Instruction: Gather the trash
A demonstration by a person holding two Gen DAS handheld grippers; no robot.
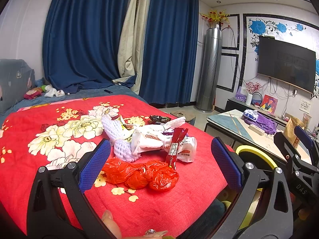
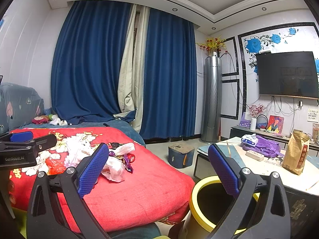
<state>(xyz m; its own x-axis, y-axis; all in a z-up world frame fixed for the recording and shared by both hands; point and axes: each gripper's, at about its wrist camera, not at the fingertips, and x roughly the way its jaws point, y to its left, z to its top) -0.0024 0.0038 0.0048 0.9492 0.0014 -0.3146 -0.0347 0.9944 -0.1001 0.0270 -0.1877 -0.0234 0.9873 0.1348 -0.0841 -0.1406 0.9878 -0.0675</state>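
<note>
Basically, left gripper (image 1: 159, 159) jaws wide, empty, straddling the red bag (image 1: 141, 174) lying crosswise at lower centre; right gripper (image 2: 157, 167) also wide, empty, nearer the bin (image 2: 199, 197).

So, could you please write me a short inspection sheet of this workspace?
Surface: red floral blanket on a bed.
Job's things: red bag, white foam net, white wrapper and red sachet piled together; yellow-rimmed bin beside the bed, looks empty.
Clutter: purple bag and brown pouch on the side table.
Grippers: left gripper open, over the pile; right gripper open, empty.
Cables: wires hang under the TV.
Surroundings: blue curtains.
</note>
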